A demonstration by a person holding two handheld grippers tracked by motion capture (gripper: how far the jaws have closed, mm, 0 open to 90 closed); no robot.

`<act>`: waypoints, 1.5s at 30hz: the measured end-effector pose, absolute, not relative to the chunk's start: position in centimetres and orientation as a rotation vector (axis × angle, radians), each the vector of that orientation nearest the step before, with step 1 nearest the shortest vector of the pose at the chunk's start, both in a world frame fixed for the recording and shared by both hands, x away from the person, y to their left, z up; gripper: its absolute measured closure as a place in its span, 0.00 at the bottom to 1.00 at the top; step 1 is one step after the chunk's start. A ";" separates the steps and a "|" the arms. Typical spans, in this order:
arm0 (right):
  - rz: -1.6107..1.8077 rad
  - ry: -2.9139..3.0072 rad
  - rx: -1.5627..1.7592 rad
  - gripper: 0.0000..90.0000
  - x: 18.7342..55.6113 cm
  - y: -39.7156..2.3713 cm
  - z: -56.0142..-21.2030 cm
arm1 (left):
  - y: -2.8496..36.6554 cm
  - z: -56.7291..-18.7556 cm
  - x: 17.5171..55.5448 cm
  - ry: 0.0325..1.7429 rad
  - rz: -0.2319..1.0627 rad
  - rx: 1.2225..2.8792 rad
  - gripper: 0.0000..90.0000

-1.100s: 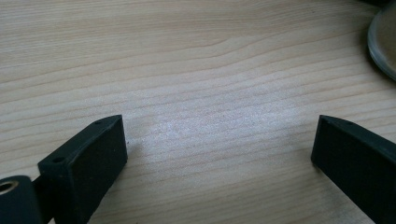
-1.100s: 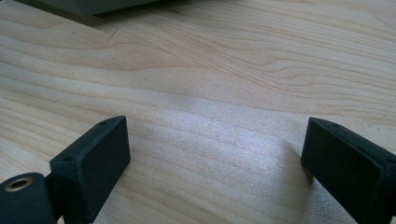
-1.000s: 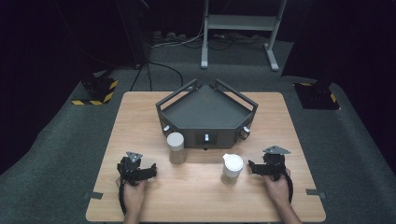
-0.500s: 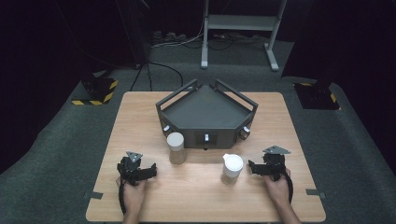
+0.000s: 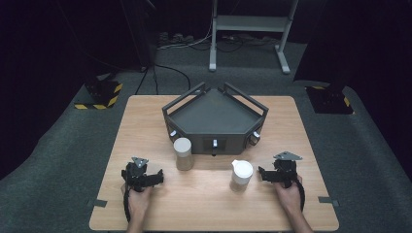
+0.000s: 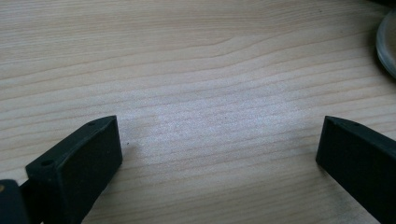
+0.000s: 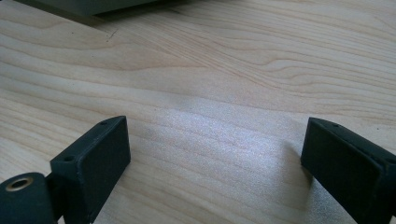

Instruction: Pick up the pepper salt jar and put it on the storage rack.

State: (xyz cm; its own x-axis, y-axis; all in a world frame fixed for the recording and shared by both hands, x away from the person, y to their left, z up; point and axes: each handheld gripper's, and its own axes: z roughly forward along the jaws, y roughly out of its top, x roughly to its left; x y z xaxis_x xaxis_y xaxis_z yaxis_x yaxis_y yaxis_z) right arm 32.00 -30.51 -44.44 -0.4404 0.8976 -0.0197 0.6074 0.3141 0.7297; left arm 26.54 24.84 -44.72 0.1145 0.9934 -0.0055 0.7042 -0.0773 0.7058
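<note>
**A:** Status? Start with the high view.

**B:** Table (image 5: 291,116) carries a dark tray (image 5: 214,119) at the middle toward the far edge. Nothing visible in the tray. Two containers on the wood in front of it: a jar (image 5: 183,153) with a pale lid just off the tray's front left corner, and a white cup (image 5: 241,174) nearer the near edge, right of centre. Left gripper (image 5: 158,178) rests near the near left corner, aimed at the jar but well apart from it. Right gripper (image 5: 262,174) sits just beside the cup, not touching as far as I can tell.

**A:** Left gripper view?

**B:** Both jaws stand wide, bare wood between them, nothing held. They've just been opening that last bit further, still with nothing between. A curved pale rim (image 6: 386,44) cuts in at the right edge, likely one of the containers; can't tell which.

**A:** Right gripper view?

**B:** Same picture: jaws spread wide, only wood grain between, no hold on anything. Tray edge (image 7: 84,7) shows along the top.

**A:** So progress?

**B:** My read: nothing done yet. Both containers untouched on the table, tray looks unfilled, both hands parked. All the work is left: reach, grip, move each one. Cup is the closer grab for the right hand.
</note>
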 end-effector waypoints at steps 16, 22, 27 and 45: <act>0.921 2.162 1.334 0.08 32.0 -30.5 -44.4 | 24.9 -43.9 26.7 1.587 0.649 1.885 0.00; 0.921 2.161 1.334 0.08 32.0 -30.5 -44.4 | 24.7 -43.4 26.6 1.541 0.630 1.911 0.00; 0.921 2.161 1.334 0.08 32.0 -30.5 -44.4 | 24.4 -43.0 26.5 1.491 0.611 1.938 0.00; 0.921 2.161 1.334 0.08 32.0 -30.5 -44.4 | 22.9 -41.8 27.5 1.344 0.535 2.018 0.01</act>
State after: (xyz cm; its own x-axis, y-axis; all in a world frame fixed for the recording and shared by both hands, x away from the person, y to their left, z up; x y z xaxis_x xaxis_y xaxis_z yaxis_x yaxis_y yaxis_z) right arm 32.01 -30.51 -44.44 -0.4405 0.8975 -0.0198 0.6073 0.3141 0.7297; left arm 27.51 22.92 -41.81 0.3920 0.9198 -0.0176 0.6558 -0.2660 0.7066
